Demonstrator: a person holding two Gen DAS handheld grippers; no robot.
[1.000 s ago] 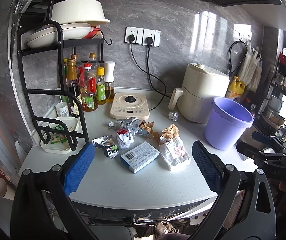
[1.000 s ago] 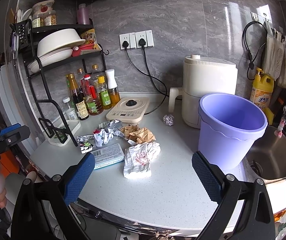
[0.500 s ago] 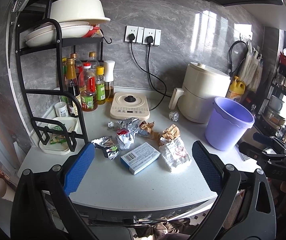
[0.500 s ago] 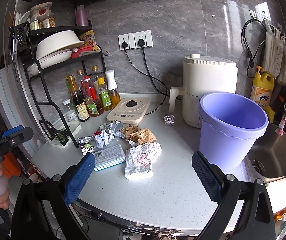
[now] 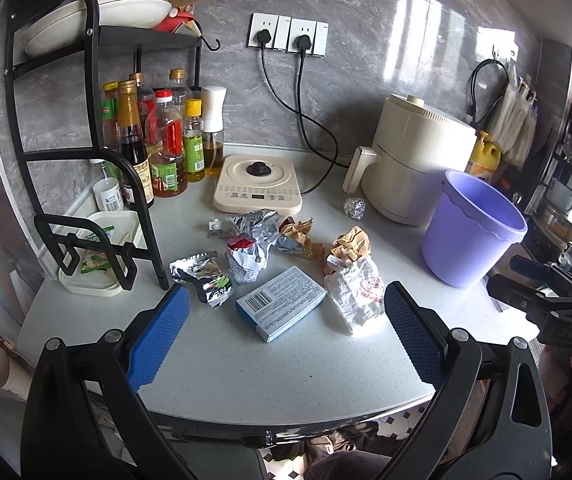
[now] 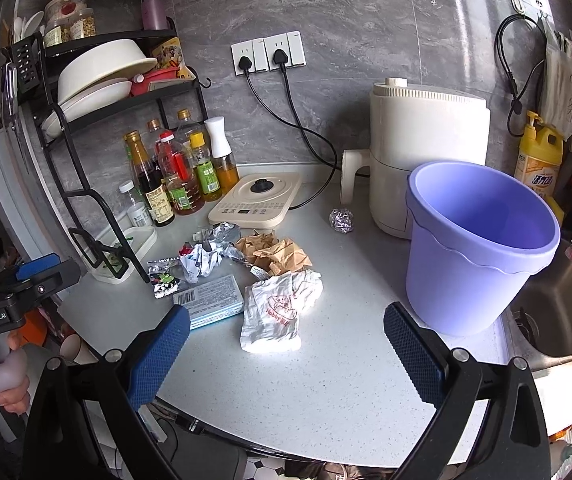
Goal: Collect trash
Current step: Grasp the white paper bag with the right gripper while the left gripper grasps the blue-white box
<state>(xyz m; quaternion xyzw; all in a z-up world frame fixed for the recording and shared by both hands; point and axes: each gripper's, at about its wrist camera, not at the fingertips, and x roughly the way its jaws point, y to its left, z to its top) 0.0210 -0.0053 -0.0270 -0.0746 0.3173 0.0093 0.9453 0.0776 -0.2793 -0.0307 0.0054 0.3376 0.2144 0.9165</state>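
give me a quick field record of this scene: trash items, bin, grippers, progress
surface: pale countertop
bin: purple bucket, upright, no trash visible inside
trash in main pile: blue box, white printed wrapper, crumpled brown paper, silver foil wrappers
trash apart: foil ball, beside the white appliance
left gripper: jaws open, holding nothing, facing the blue box
right gripper: jaws open, holding nothing, facing the white printed wrapper
progress: nothing collected yet
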